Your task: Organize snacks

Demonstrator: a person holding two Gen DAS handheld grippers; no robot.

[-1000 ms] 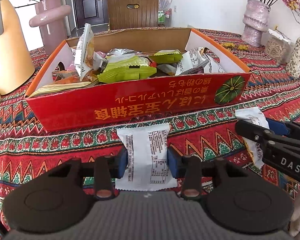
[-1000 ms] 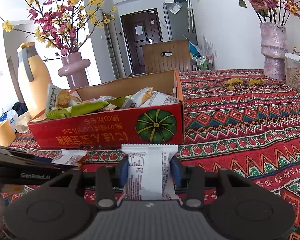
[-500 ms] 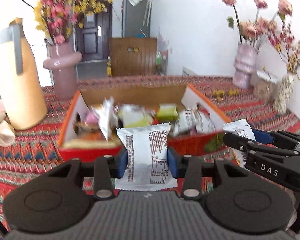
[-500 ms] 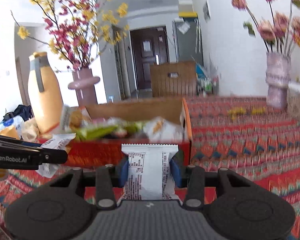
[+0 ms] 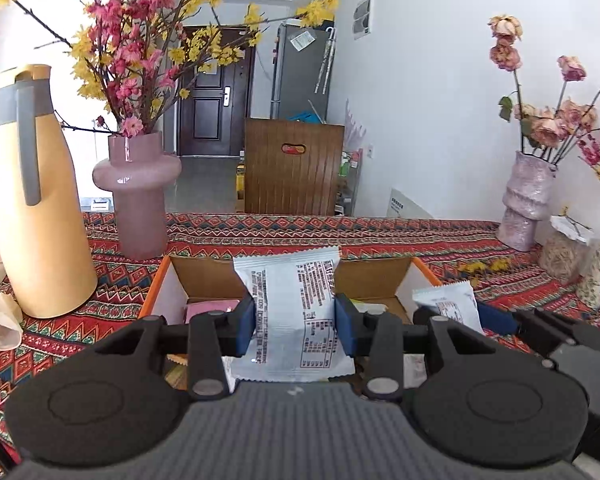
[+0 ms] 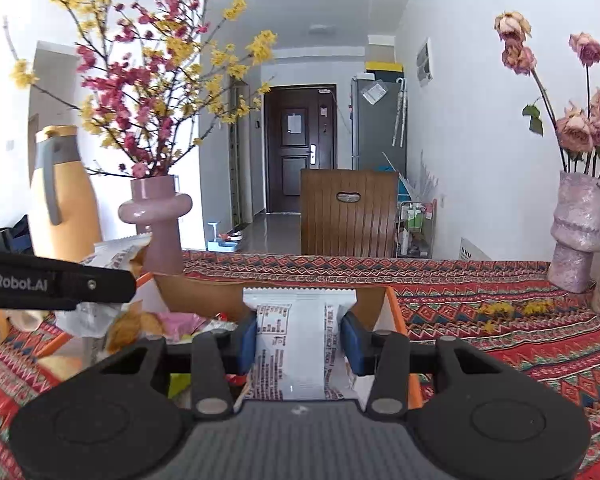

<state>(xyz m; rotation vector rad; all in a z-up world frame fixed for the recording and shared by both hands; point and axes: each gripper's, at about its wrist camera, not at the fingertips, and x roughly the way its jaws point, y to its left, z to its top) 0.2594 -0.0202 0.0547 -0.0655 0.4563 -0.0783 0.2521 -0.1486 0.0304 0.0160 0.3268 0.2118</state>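
My left gripper [image 5: 294, 326] is shut on a white snack packet [image 5: 292, 304] with black print, held upright over the open orange cardboard box [image 5: 160, 280]. My right gripper [image 6: 300, 342] is shut on a second white snack packet [image 6: 300, 344], also raised over the box [image 6: 396, 320], near its right wall. In the left wrist view the right gripper [image 5: 456, 316] and its packet [image 5: 446, 300] show at the right. In the right wrist view the left gripper's arm [image 6: 56, 284] crosses at the left. Several snacks [image 6: 148, 324] lie inside the box, mostly hidden by my grippers.
The patterned red tablecloth [image 5: 380, 236] covers the table. A yellow jug [image 5: 32, 216] and a pink vase of blossoms [image 5: 138, 192] stand behind the box at the left. A lilac vase [image 5: 526, 200] and more vases stand at the right. A wooden chair [image 5: 294, 166] is beyond.
Both grippers have risen from table level in front of the box and moved forward over it, each keeping its white packet. The box's red front wall has dropped out of sight.
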